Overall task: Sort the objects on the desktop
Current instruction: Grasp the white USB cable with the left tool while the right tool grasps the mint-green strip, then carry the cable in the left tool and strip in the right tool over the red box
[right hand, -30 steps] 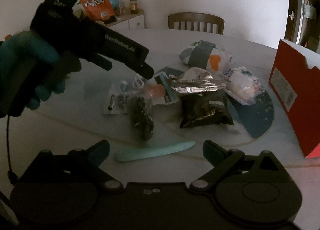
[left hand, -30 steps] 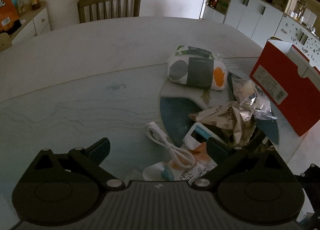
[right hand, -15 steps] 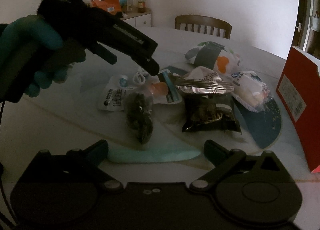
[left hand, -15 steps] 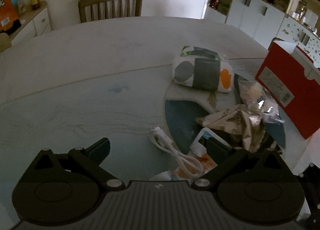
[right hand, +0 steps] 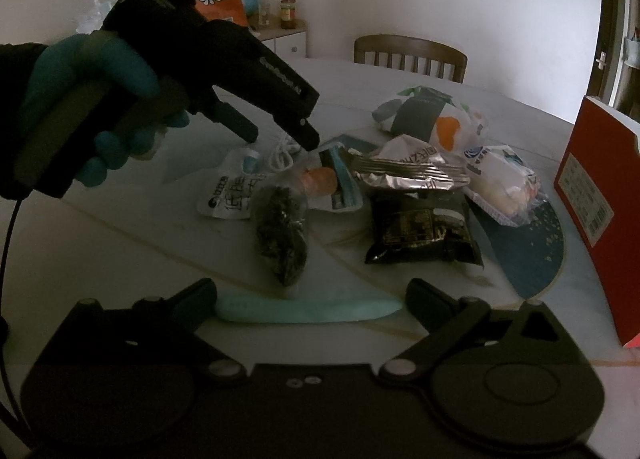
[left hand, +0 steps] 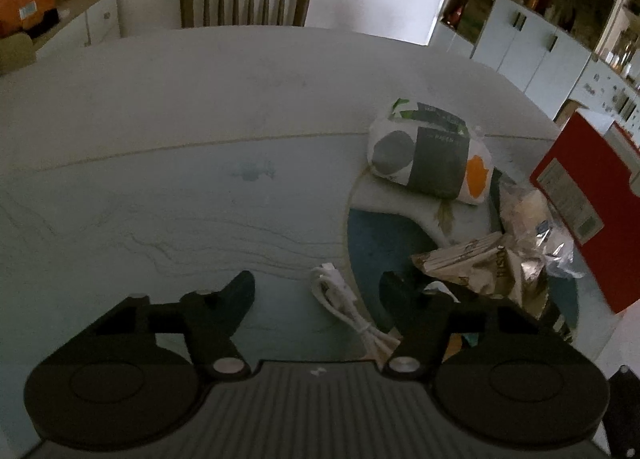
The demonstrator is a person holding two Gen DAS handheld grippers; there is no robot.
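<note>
Left gripper (left hand: 316,291) jaws narrowed from full width and were closing around the white cable (left hand: 344,307) on the tabletop (left hand: 200,119), not yet pinching. Cable looked light, limp, slippery; best grabbed at the tied bundle. Right gripper (right hand: 310,301) jaws wide, empty.

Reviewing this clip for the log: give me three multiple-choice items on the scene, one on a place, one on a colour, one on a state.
1. Where does the white cable lie?
A. between the left gripper's fingers
B. on the chair
C. inside the red box

2. What colour is the upright box at the table's right?
A. blue
B. red
C. yellow

3. How is the right gripper?
A. shut on the dark snack packet
B. shut on the cable
C. open, holding nothing

Answers: 1 A, the coil sits in the gap as the jaws are closing. 2 B, red sides show. 3 C, fingers wide apart over the teal strip.
</note>
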